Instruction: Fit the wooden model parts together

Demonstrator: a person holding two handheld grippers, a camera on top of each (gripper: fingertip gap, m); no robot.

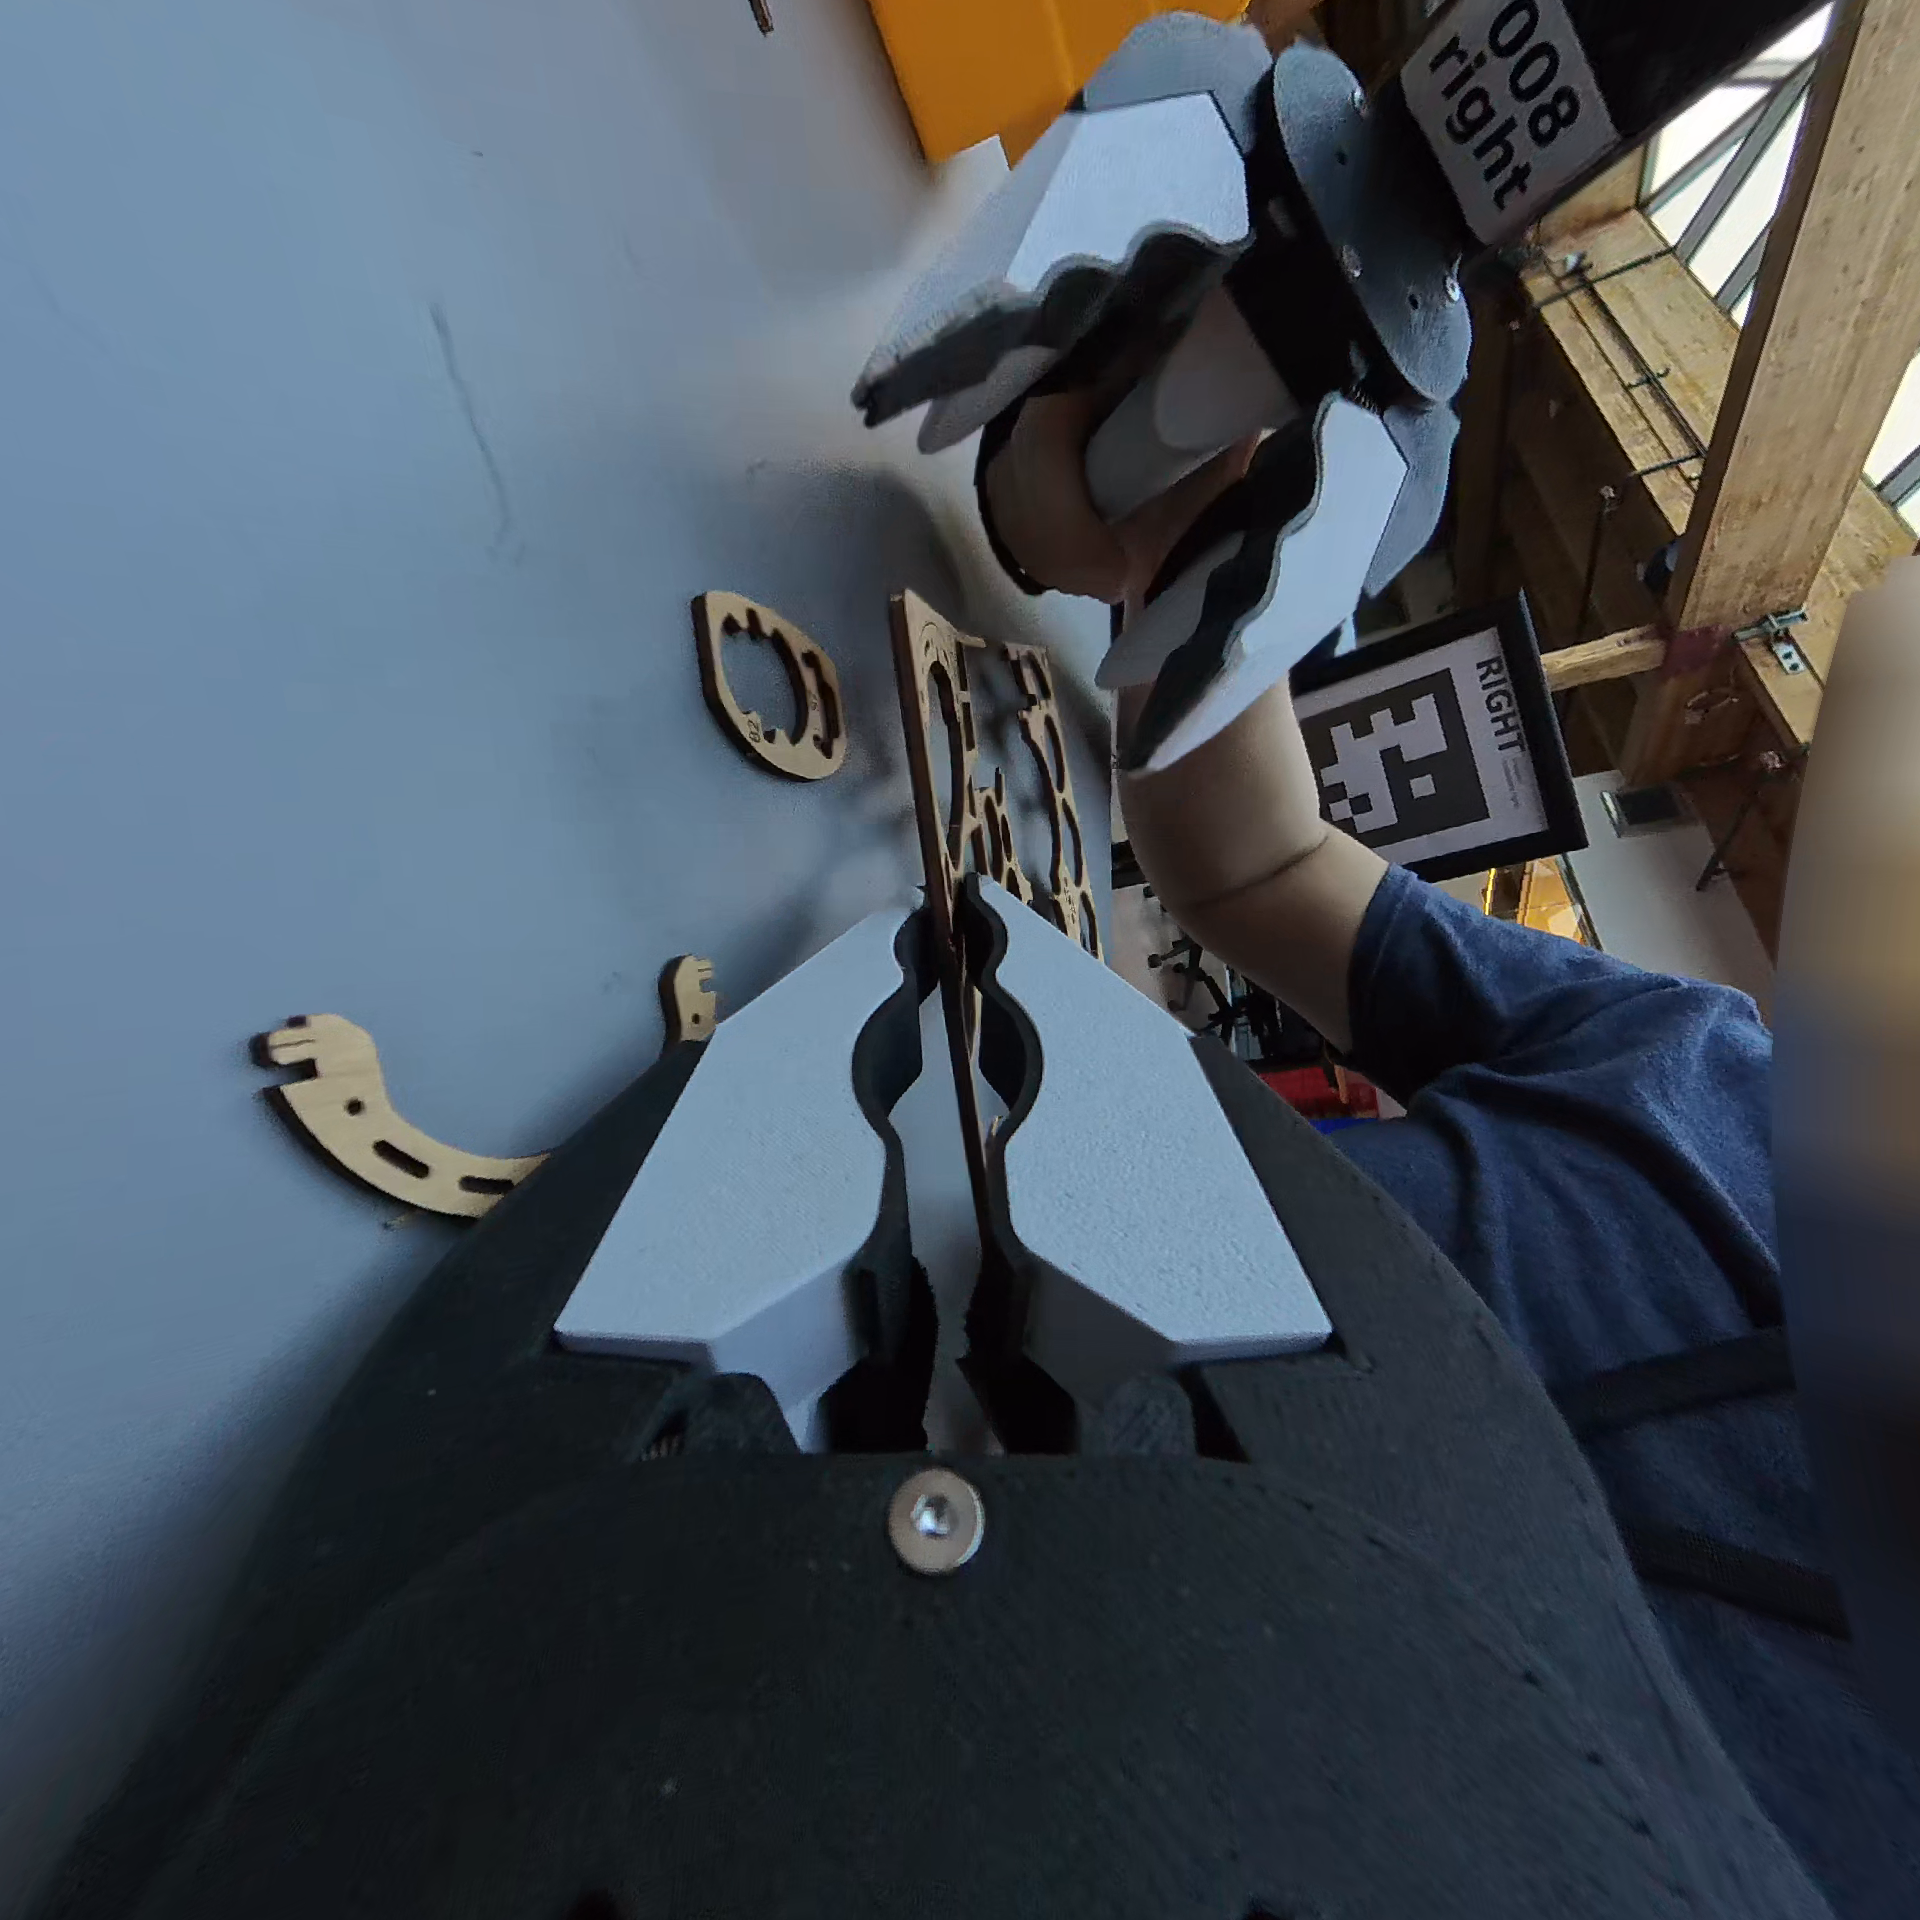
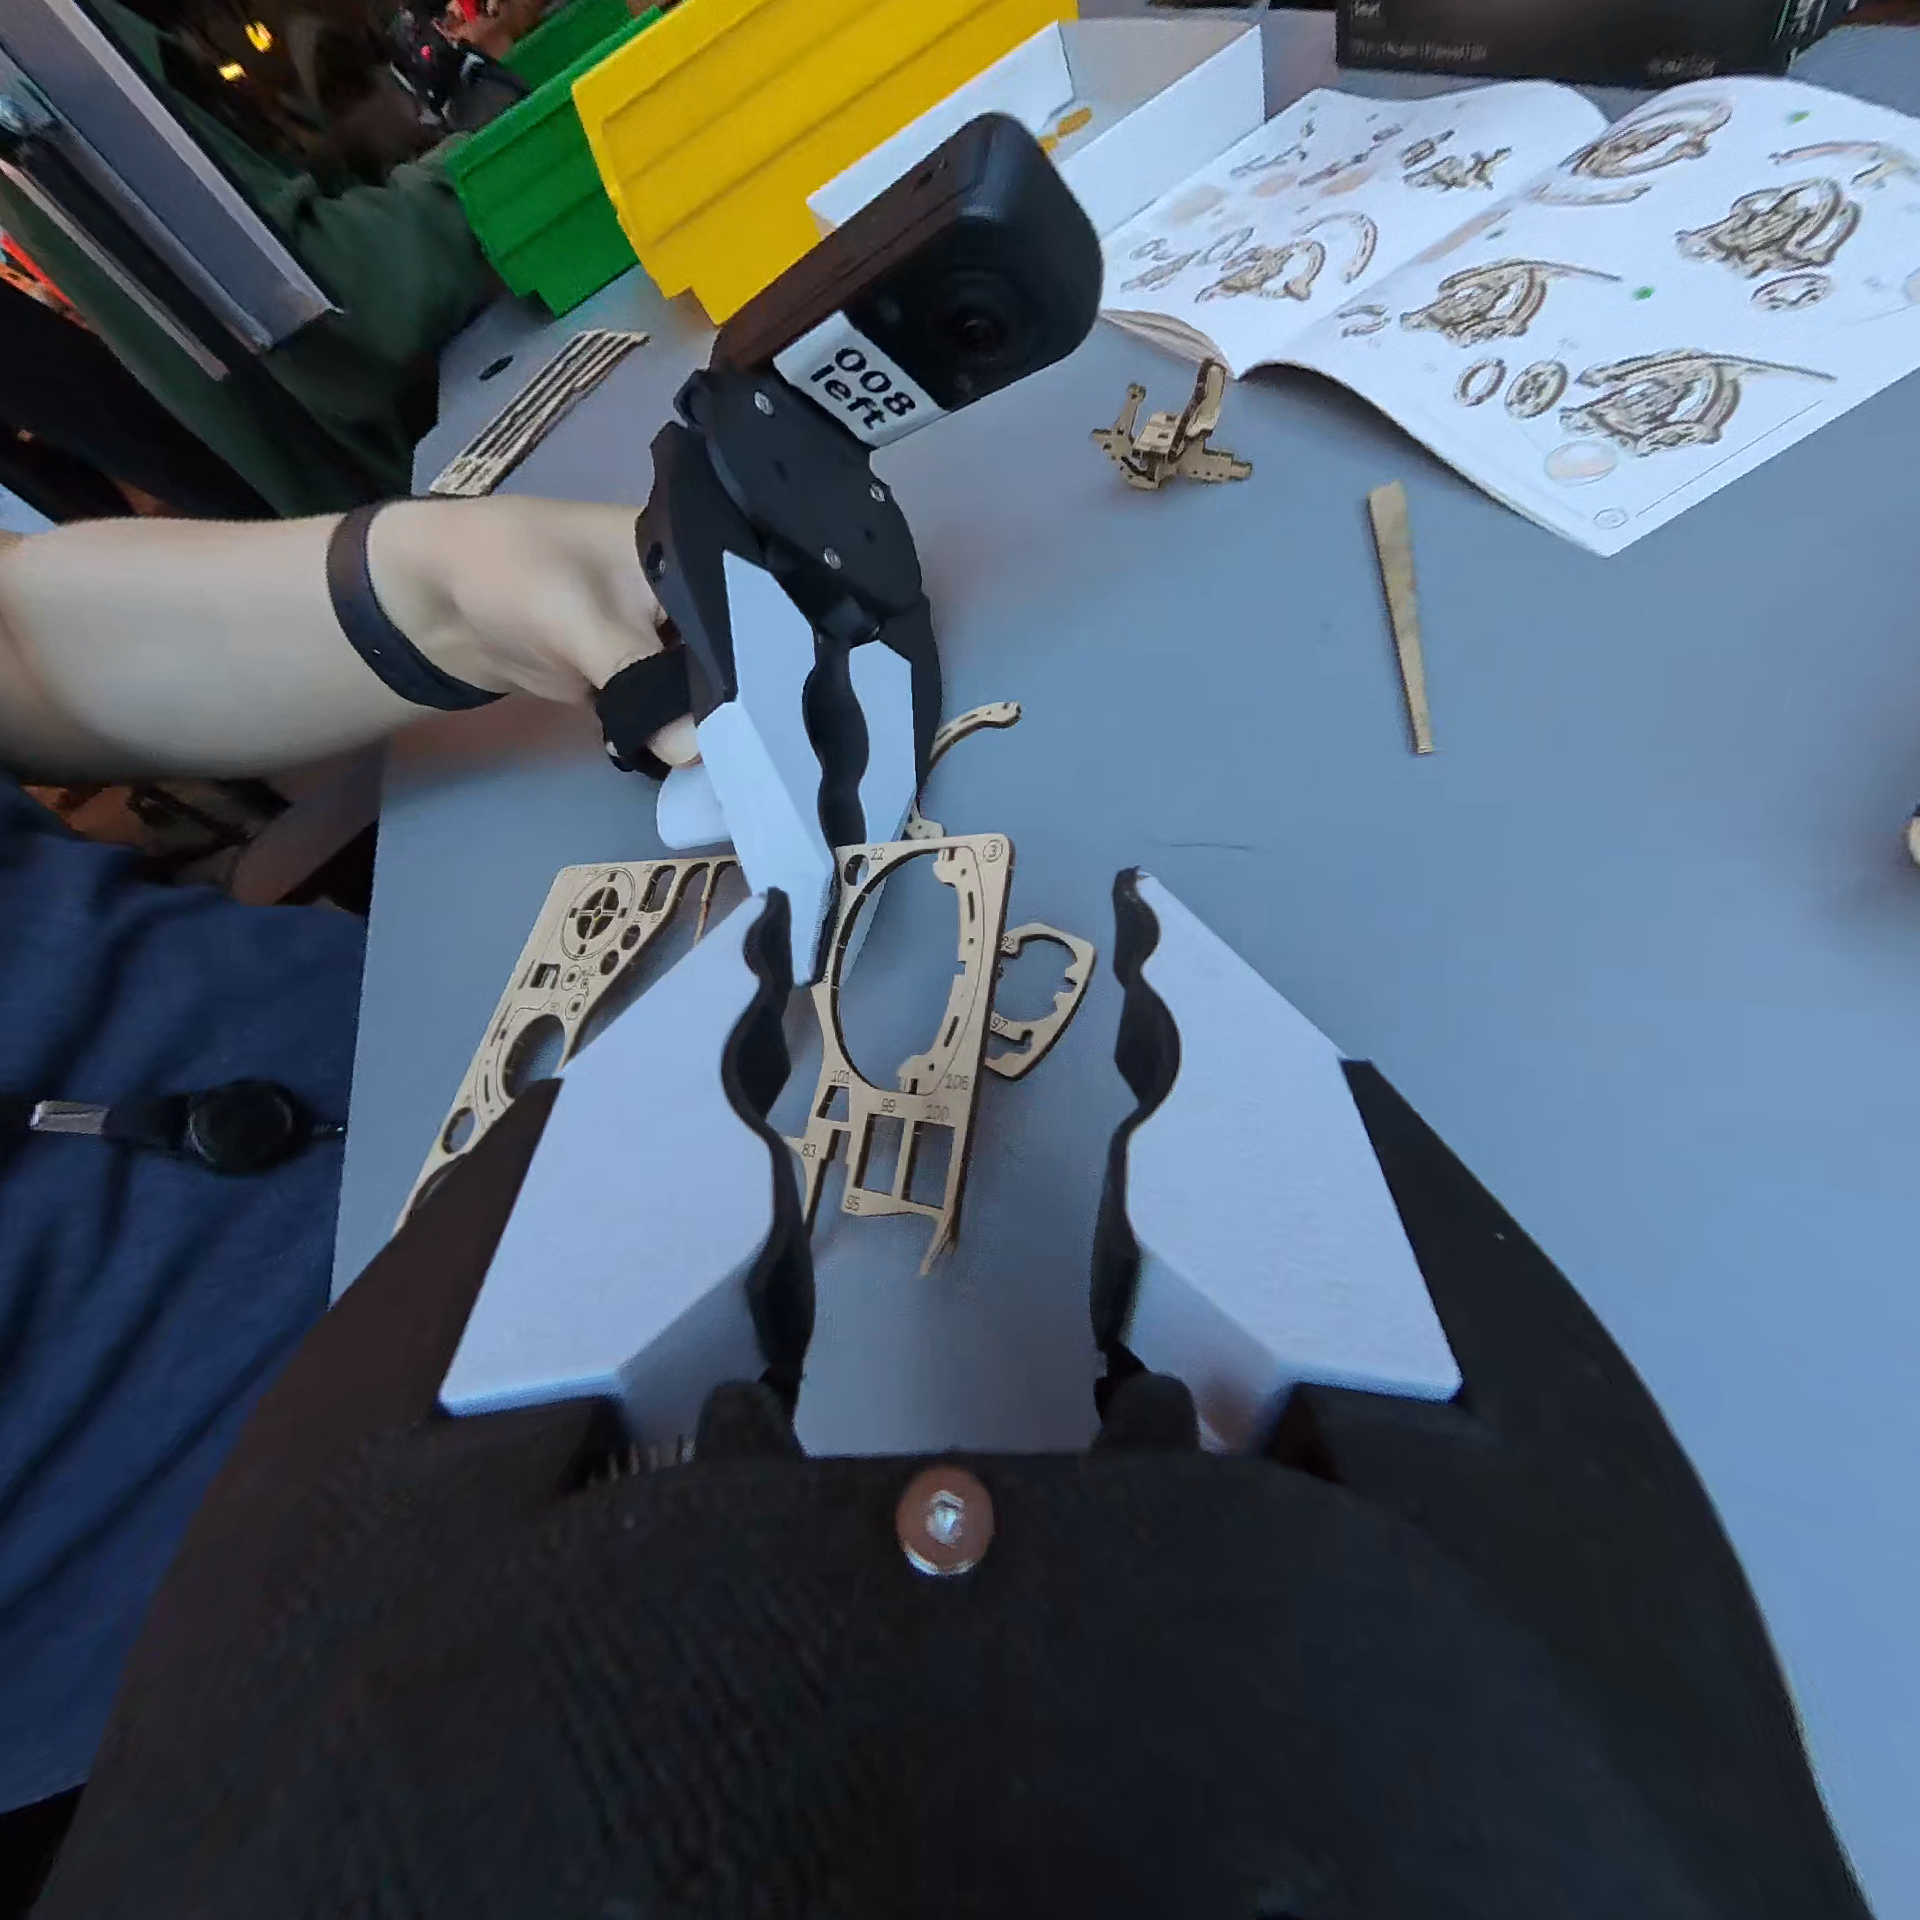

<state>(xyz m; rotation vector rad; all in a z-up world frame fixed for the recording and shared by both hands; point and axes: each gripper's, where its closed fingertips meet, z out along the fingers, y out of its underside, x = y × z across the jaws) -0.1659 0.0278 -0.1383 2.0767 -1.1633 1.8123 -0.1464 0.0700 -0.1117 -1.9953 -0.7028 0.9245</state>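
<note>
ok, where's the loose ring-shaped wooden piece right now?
The ring-shaped piece lies flat on the grey table, just right of the punched wooden sheet that the left gripper clamps. In the left wrist view it lies left of the sheet.

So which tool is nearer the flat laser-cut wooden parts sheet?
Left. The left tool is shut on the wooden parts sheet's edge, tilting it off the grey table. The right tool hangs open just above it, not touching.
</note>
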